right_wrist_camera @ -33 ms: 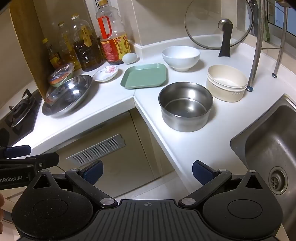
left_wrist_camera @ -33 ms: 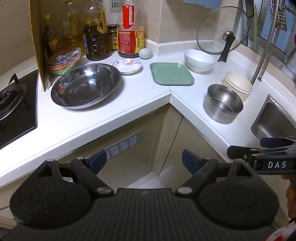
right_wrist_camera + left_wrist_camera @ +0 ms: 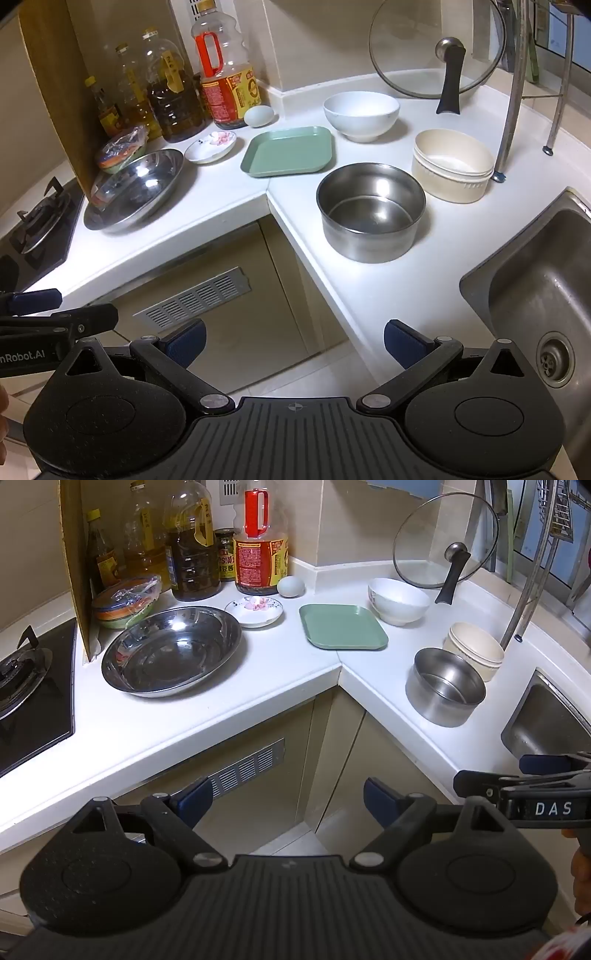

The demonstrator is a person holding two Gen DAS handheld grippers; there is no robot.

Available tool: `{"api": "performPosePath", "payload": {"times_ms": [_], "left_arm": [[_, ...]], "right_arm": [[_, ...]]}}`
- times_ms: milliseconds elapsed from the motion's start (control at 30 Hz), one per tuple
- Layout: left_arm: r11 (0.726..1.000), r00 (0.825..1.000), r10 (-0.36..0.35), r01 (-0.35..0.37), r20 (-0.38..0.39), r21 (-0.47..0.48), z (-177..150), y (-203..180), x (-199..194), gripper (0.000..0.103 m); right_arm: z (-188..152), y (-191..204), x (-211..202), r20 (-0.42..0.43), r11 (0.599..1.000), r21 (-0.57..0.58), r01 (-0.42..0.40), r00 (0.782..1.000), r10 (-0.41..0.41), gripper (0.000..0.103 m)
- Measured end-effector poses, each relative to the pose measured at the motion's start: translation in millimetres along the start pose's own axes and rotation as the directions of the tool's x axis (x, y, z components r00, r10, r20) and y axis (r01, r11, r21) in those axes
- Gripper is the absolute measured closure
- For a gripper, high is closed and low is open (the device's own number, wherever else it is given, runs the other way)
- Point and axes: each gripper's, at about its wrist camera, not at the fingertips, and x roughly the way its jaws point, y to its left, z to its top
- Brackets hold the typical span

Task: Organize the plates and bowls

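Observation:
On the white corner counter [image 3: 280, 672] stand a wide steel dish [image 3: 171, 651], a small flowered saucer [image 3: 254, 611], a green square plate [image 3: 341, 631], a white bowl [image 3: 399, 600], a cream bowl [image 3: 474, 650] and a deep steel bowl [image 3: 445, 685]. My left gripper [image 3: 288, 797] hangs open in front of the counter, over the cabinet doors, with nothing between its fingers. My right gripper [image 3: 295, 341] is open too, empty, just off the counter edge below the deep steel bowl [image 3: 371, 210]. Each gripper shows from the side in the other's view.
Oil bottles [image 3: 192, 546], an egg [image 3: 291, 587] and a plastic-wrapped bowl [image 3: 127, 600] crowd the back left. A cardboard sheet [image 3: 79, 572] screens the gas stove [image 3: 22, 679]. A glass lid [image 3: 443, 542] leans on the wall. Right: faucet pipe [image 3: 513, 92] and steel sink [image 3: 543, 280].

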Motion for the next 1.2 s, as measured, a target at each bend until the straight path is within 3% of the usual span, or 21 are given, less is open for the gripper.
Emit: {"api": "performPosePath", "payload": {"times_ms": [1200], "left_arm": [[1.0, 1.0, -0.023, 0.023, -0.005, -0.005, 3.7, 0.4, 2.2, 0.016]], "right_arm": [[6.4, -2.5, 1.2, 0.0, 1.0, 0.0, 0.005, 1.0, -0.005, 0.001]]}}
